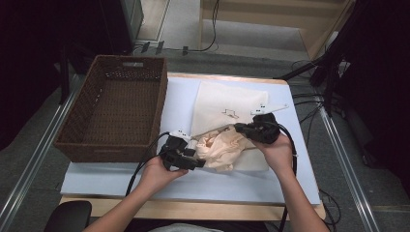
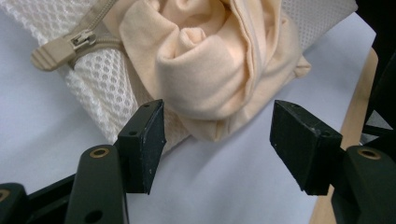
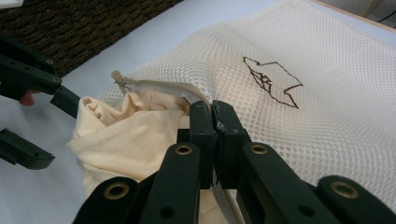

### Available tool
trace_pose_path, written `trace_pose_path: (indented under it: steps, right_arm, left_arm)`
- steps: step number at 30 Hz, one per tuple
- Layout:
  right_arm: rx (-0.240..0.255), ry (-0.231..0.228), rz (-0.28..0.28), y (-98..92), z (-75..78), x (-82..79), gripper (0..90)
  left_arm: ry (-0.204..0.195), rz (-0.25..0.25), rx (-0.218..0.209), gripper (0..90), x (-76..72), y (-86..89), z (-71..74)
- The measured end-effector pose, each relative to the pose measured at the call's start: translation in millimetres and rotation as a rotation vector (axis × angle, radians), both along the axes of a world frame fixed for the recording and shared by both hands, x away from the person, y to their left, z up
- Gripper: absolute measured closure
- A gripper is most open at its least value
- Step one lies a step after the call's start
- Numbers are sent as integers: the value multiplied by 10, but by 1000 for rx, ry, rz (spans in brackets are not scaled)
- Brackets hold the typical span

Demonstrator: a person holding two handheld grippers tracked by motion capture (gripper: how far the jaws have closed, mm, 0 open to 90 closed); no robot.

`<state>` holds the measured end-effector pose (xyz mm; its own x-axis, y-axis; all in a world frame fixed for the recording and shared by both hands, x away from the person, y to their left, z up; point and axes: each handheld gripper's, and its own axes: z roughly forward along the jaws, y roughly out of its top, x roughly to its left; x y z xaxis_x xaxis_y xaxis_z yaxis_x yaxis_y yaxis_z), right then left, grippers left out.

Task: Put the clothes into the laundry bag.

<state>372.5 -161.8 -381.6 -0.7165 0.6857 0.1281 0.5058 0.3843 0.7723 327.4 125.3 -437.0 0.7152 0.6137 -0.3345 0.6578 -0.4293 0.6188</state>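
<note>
My right gripper [image 3: 213, 114] is pressed together on the zippered edge of the mesh laundry bag [image 3: 280, 70], holding its mouth up. My left gripper [image 2: 218, 140] has its jaws spread, nothing between the pads. The peach garment [image 2: 210, 60] bulges from the bag's opening just ahead of them, the zipper pull [image 2: 58, 49] off to their left. The wicker basket [image 1: 113, 111] sits beyond my left gripper.

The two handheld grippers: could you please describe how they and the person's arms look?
Both the left gripper and the right gripper are black, with blocky jaws on arms that carry brass-ringed holes. A black cable trails from each, and each has a pale plate on top. The forearms are bare, with no sleeves.
</note>
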Motion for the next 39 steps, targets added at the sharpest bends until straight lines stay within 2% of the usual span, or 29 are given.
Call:
trace_pose_path:
  steps: [2,5,11,16,17,18,19,24,26,27,29,32,37,39]
  right_arm:
    - [-3,-2,1,12,0,1,893]
    - [-5,-6,4,29,-1,-2,893]
    - [-10,-9,-1,35,-11,-21,892]
    - [-15,-9,-1,43,-22,-46,892]
    - [-16,-6,1,47,-25,-51,892]
    - [-20,-7,0,53,-35,-57,892]
    - [-20,-7,0,53,-35,-57,892]
    - [-22,-4,3,56,-50,-72,892]
    - [-22,-5,2,55,-48,-73,892]
    - [-22,-6,3,56,-49,-73,893]
    - [-24,-2,5,65,-45,-74,893]
    - [-23,-7,8,66,-36,-82,892]
    - [-20,-3,1,60,-32,-103,893]
    - [-22,-4,0,56,-32,-108,893]
  left_arm:
    - [6,1,1,350,18,-34,-24]
    - [12,10,28,353,45,-99,-48]
    - [-2,37,5,391,121,-163,-111]
    - [-35,32,32,489,166,-225,-227]
    - [-39,28,31,516,170,-230,-239]
    - [-43,24,26,583,172,-238,-255]
    - [-45,14,28,583,176,-243,-268]
    - [-43,-1,16,720,191,-250,-284]
    - [-53,-1,12,733,207,-246,-290]
    - [-38,7,-1,743,227,-248,-296]
    - [-18,8,-2,764,250,-268,-270]
    - [-21,4,-6,768,259,-267,-186]
    - [-75,8,13,766,267,-322,-55]
    - [-76,9,22,767,307,-350,-48]
